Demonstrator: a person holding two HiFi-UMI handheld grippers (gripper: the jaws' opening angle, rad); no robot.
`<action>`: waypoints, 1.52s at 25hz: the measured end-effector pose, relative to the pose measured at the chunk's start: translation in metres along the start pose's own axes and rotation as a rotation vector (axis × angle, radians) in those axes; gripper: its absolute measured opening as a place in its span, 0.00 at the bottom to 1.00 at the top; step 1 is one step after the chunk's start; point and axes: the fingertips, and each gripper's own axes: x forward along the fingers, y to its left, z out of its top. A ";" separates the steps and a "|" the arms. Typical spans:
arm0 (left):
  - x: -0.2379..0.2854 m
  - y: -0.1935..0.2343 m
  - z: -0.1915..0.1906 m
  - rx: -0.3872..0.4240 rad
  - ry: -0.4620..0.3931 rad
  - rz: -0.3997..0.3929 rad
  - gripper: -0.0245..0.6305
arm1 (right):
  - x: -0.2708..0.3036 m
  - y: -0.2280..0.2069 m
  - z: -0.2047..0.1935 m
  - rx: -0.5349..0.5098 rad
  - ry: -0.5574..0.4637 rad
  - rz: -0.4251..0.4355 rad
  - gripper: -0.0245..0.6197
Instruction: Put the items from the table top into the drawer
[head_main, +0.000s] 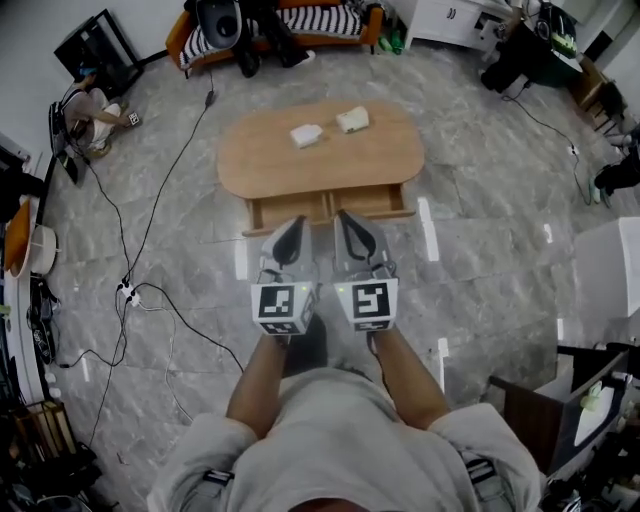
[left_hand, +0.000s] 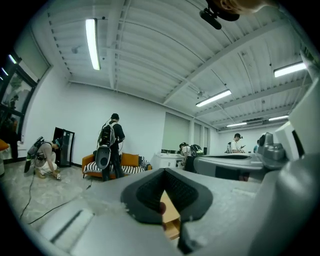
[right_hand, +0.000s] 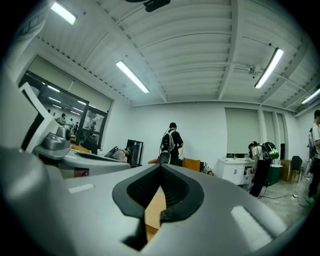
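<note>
Hard to make out: a white item (head_main: 306, 135) and a cream item (head_main: 352, 120) lie near each other on the far half of the table (head_main: 300, 170), too small to identify
Drawer: the drawer (head_main: 330, 205) is pulled out at the table's near edge, its inside barely showing
Left gripper: the left gripper (head_main: 292, 228) has its jaws pressed together with nothing between them, and it points at the drawer
Right gripper: the right gripper (head_main: 345, 222) is also clamped empty, just beside the left
Gripper views only: a wood sliver shows between the pads and the items are hidden; a person with a backpack (left_hand: 112, 145) stands by an orange sofa (left_hand: 127, 162)
Head view only: cables (head_main: 150, 230) cross the floor left of the table
</note>
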 end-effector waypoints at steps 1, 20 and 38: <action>0.012 0.010 -0.001 -0.005 0.009 -0.008 0.07 | 0.017 -0.002 -0.002 0.002 0.008 -0.002 0.05; 0.160 0.134 -0.006 -0.096 0.065 -0.034 0.07 | 0.210 -0.025 -0.021 -0.007 0.097 0.014 0.05; 0.390 0.245 -0.053 -0.067 0.239 0.124 0.07 | 0.462 -0.117 -0.103 0.077 0.184 0.261 0.05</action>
